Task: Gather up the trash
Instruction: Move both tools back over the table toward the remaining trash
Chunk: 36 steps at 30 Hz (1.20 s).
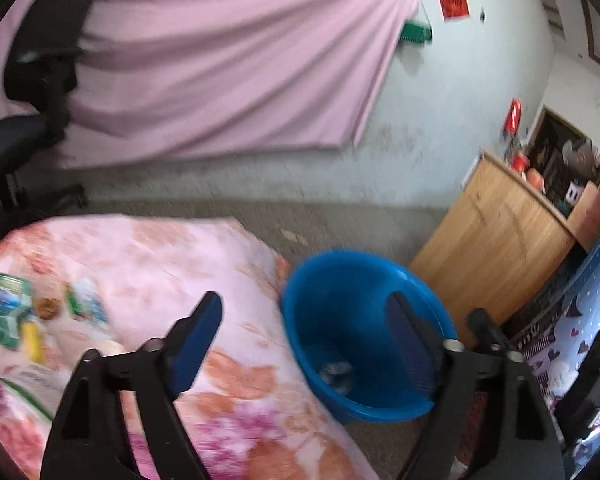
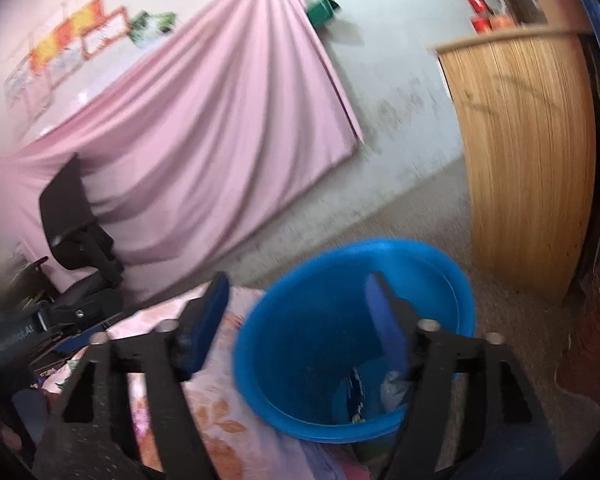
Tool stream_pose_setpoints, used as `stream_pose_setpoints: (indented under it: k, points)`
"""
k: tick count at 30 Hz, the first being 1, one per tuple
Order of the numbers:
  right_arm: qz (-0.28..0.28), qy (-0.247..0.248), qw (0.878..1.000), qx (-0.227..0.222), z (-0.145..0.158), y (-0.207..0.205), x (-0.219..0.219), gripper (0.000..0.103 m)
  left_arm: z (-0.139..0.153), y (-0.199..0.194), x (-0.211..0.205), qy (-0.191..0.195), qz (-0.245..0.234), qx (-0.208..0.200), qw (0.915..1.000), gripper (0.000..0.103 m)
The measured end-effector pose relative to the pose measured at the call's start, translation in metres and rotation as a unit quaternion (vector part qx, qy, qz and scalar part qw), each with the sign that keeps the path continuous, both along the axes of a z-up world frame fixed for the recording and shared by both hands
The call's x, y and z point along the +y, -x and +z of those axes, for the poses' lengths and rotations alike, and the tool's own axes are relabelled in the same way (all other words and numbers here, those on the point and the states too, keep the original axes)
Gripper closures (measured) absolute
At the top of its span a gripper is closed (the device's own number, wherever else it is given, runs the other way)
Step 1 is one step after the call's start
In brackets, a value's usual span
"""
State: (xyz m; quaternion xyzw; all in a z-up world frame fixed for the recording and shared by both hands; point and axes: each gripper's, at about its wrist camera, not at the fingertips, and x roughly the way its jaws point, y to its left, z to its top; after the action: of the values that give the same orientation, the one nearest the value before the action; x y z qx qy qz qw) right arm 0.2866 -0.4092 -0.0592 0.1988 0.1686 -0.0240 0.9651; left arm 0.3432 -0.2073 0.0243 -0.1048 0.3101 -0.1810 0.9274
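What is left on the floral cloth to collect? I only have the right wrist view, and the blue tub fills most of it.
Observer: The left wrist view shows green wrappers and a yellow piece lying near the cloth's far left side.
Operator: Is the left gripper carrying anything?
Observer: No, the left gripper is open and empty.
Operator: Anything on the wooden cabinet?
Observer: Red and orange containers stand on the wooden cabinet.

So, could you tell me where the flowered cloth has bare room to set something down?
The flowered cloth is bare from the wrappers across to the blue bucket, under the left gripper. Its left edge, where the wrappers lie, is crowded.
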Motion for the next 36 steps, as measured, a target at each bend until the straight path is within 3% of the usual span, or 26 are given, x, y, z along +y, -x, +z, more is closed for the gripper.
stream_pose_setpoints:
  k: [2, 3, 4, 10, 15, 20, 24, 28, 31, 36]
  points:
    - [0.002, 0.008, 1.000, -0.029, 0.010, 0.011, 0.009, 0.000, 0.007, 0.012, 0.018, 0.016, 0.008, -0.032, 0.9993, 0.015]
    - [0.002, 0.009, 0.999, -0.039, 0.014, 0.014, 0.013, 0.000, 0.011, 0.019, 0.027, 0.022, 0.013, -0.048, 0.9985, 0.004]
    - [0.004, 0.007, 0.999, -0.050, 0.019, 0.018, 0.017, 0.000, 0.014, 0.027, 0.038, 0.025, 0.026, -0.067, 0.9971, 0.001]
    - [0.037, 0.014, 0.991, -0.126, 0.046, 0.042, 0.055, 0.000, 0.025, 0.070, 0.086, -0.010, 0.077, -0.137, 0.9875, 0.001]
    - [0.081, 0.059, 0.977, -0.190, 0.066, 0.058, 0.102, 0.000, 0.032, 0.107, 0.120, -0.044, 0.115, -0.173, 0.9772, 0.001]
    - [0.119, 0.098, 0.963, -0.223, 0.072, 0.068, 0.147, 0.000, 0.032, 0.139, 0.154, -0.077, 0.153, -0.200, 0.9648, 0.001]
    - [0.150, 0.115, 0.958, -0.216, 0.069, 0.066, 0.174, 0.000, 0.023, 0.156, 0.182, -0.103, 0.168, -0.204, 0.9588, 0.001]
    - [0.181, 0.118, 0.961, -0.173, 0.061, 0.047, 0.192, 0.000, 0.002, 0.169, 0.206, -0.120, 0.183, -0.190, 0.9570, 0.001]
    - [0.189, 0.130, 0.965, -0.130, 0.050, 0.033, 0.201, 0.000, -0.013, 0.170, 0.222, -0.100, 0.204, -0.161, 0.9604, 0.001]
    - [0.192, 0.143, 0.969, -0.060, 0.034, 0.010, 0.207, 0.000, -0.028, 0.159, 0.225, -0.100, 0.185, -0.109, 0.9716, 0.001]
